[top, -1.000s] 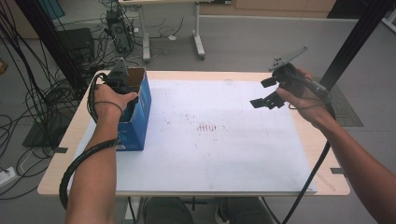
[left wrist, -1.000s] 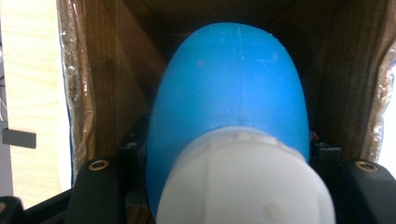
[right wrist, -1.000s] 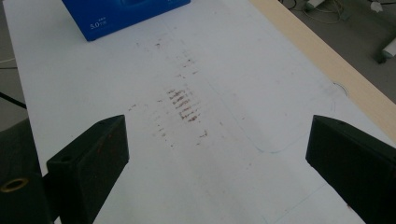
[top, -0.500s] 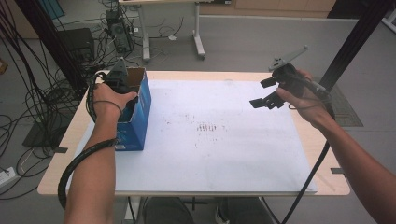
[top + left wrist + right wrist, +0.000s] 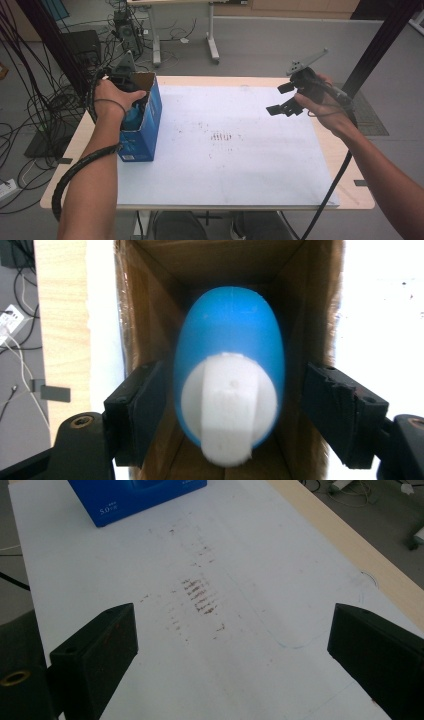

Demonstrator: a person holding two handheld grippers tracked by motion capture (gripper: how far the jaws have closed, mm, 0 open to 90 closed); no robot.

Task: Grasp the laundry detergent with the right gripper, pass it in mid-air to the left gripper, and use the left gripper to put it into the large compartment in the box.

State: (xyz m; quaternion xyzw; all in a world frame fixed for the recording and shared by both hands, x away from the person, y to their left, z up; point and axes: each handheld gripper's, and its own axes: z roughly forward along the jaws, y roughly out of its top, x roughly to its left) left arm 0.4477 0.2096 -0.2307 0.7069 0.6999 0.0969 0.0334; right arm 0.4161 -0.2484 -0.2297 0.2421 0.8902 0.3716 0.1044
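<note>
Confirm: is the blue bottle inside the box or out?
Inside. The blue bottle sits between the box's cardboard walls; left gripper's just-opening jaws flank it with gaps.

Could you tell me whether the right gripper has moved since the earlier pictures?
No. The right gripper hangs above the same far right part of the white sheet, jaws open.

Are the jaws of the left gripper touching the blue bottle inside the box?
Apart. In the left gripper view the left gripper has just been opening; brown cardboard shows between each pad and the blue bottle in the box.
</note>
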